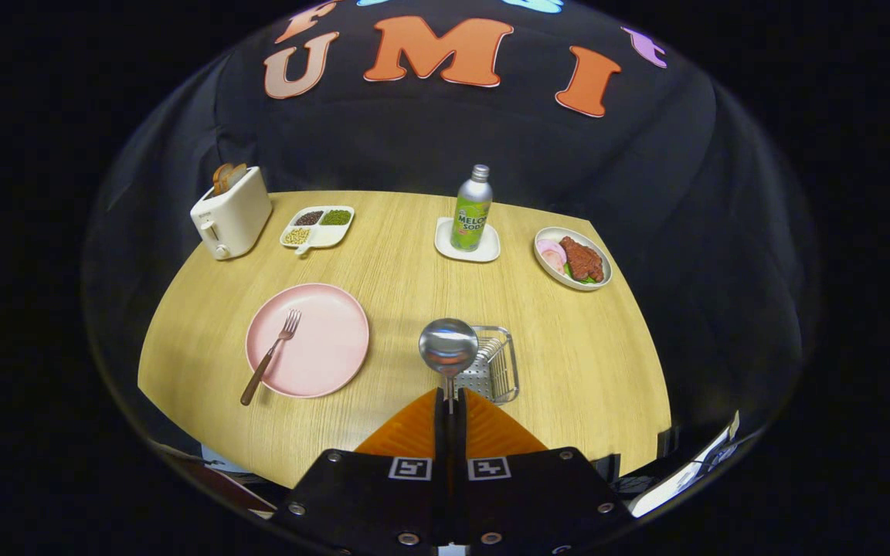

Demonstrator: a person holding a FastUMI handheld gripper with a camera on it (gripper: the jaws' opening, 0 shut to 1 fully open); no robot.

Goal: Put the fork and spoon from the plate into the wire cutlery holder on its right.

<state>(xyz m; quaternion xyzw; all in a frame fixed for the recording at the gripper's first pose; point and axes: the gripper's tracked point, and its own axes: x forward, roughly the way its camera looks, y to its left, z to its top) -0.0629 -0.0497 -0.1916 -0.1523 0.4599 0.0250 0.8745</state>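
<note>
The claw (pixel 450 401) is pinched on the spoon (pixel 448 349) by its stem, bowl up, just ahead of the fingers and over the holder (pixel 496 364). Neither piece is stowed yet. One fork (pixel 270 357) lies on the one plate (pixel 307 340), ahead and left.

fork (pixel 270 357) on plate (pixel 329 347) | wire cutlery holder (pixel 495 364) right of plate

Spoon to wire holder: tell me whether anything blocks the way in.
Nothing visible does. The gripper is shut on the spoon, whose bowl is raised just ahead of the fingers, in front of the wire cutlery holder. The fork lies on the pink plate off to the holder's left, out of that path.
</note>
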